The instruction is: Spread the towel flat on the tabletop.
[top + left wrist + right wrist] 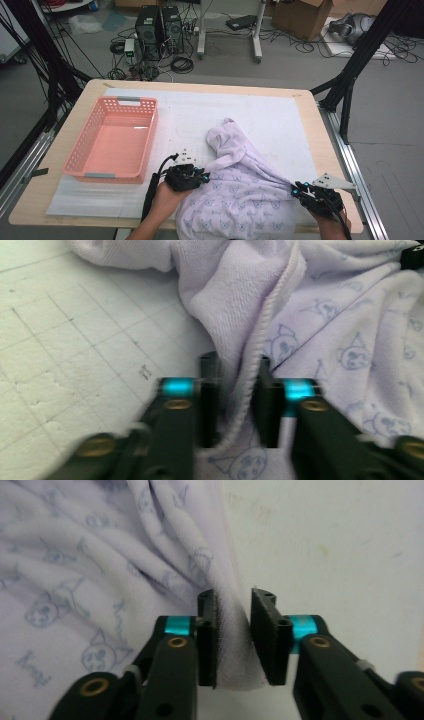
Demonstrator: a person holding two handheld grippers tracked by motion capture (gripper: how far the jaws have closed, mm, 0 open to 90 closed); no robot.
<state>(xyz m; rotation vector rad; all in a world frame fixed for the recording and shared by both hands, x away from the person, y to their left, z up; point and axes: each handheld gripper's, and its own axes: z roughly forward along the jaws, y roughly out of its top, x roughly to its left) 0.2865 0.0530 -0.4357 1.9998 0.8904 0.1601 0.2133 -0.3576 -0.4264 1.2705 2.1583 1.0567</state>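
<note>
Cables, computer towers and a cardboard box occupy the floor beyond a light wooden table, whose top carries a white gridded mat.

Largest item on the mat: a lavender garment printed with small cat faces. It lies crumpled at the near centre, one bunched part extending toward the middle of the mat and the bulk spread between the two hands at the near edge.

Next in size: a pink perforated basket, standing on the left part of the mat. It is apart from the garment, and no cloth is visible in it.

Left gripper: positioned at the garment's left edge. In the left gripper view, a ribbed hem fold runs down between the jaws, which stand narrowly apart. The cloth looks slack in the gap, so a firm pinch cannot be confirmed.

Right gripper: positioned at the garment's right edge. In the right gripper view, a bunched strip of fabric fills the narrow gap and lies against both pads, which suggests a hold.

Step in hand, as judged: securing two opposite edges of the garment in order to spread or lift it.

Next move calls for:
1. Confirm that both jaws bear on cloth, the left in particular.
2. Draw the hands apart evenly so the fabric pulls taut.
3. Avoid snagging the mat.
</note>
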